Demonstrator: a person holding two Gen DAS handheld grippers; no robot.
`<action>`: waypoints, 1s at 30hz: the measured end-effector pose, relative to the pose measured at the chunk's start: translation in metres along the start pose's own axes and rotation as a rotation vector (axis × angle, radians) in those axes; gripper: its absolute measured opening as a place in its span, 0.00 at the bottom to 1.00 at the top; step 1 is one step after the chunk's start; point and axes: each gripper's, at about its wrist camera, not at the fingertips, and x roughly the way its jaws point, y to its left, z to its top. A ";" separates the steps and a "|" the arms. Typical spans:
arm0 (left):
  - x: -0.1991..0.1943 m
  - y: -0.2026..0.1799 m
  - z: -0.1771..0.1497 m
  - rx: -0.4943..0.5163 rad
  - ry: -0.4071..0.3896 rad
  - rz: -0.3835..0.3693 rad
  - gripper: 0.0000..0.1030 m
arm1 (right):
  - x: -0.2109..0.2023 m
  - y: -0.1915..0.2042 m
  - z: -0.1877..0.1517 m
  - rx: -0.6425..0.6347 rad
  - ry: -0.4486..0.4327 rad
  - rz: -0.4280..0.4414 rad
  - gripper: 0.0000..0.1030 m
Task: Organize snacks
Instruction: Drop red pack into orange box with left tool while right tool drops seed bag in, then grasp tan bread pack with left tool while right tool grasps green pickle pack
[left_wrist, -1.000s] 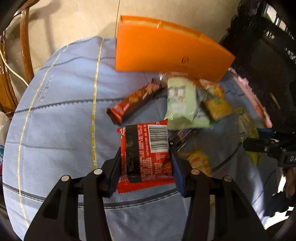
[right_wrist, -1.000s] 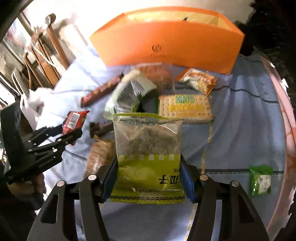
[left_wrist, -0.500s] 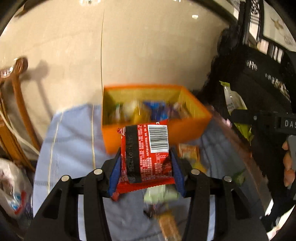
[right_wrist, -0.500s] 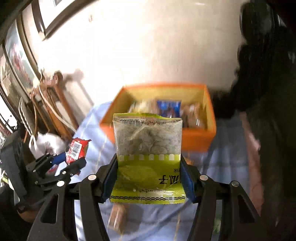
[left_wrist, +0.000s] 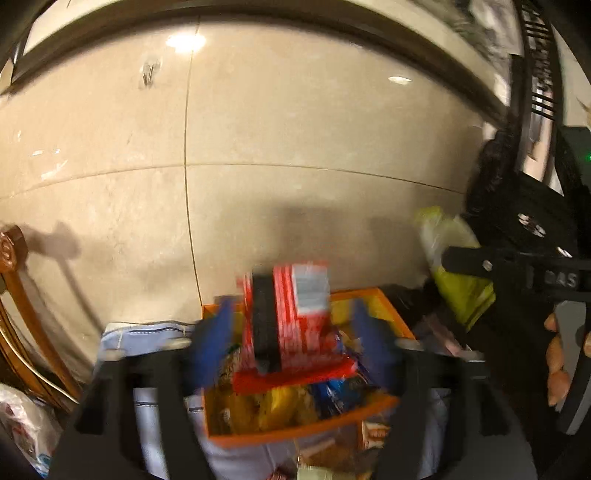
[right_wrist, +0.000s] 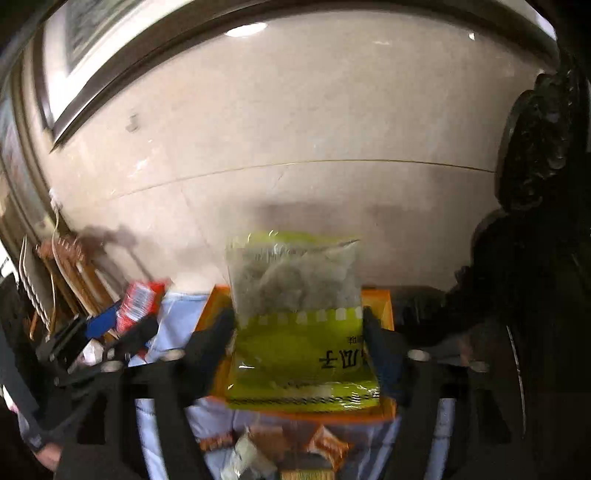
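In the left wrist view a red snack packet (left_wrist: 291, 295) hangs blurred over the orange box (left_wrist: 295, 434), which is full of snacks. My left gripper (left_wrist: 291, 332) is opening; its blue pads (left_wrist: 214, 339) stand clear of the packet on both sides. In the right wrist view a green packet with a clear window (right_wrist: 299, 332) sits between the jaws of my right gripper (right_wrist: 297, 325), also above the orange box (right_wrist: 378, 306). These jaws are opening too, and a gap shows at the left pad (right_wrist: 218, 343). Each gripper appears in the other's view.
The box stands on a light blue tablecloth (left_wrist: 147, 339) close to a beige tiled wall. Loose snacks (right_wrist: 325, 446) lie in front of the box. A wooden chair (left_wrist: 14, 332) and a white bag (left_wrist: 22, 435) are at the left, dark furniture (left_wrist: 535, 221) at the right.
Both grippers have risen from the table and moved forward over the orange box with their packets. Both pairs of jaws have spread, and the pads no longer press on the packets.
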 end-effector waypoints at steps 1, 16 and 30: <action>0.010 0.004 -0.005 -0.024 0.024 0.018 0.84 | 0.011 -0.007 -0.005 0.006 0.031 -0.033 0.89; -0.018 0.015 -0.222 -0.017 0.333 -0.002 0.84 | 0.027 -0.094 -0.229 0.229 0.317 -0.268 0.89; -0.052 -0.055 -0.331 0.199 0.393 -0.055 0.84 | 0.005 -0.117 -0.344 0.358 0.369 -0.332 0.89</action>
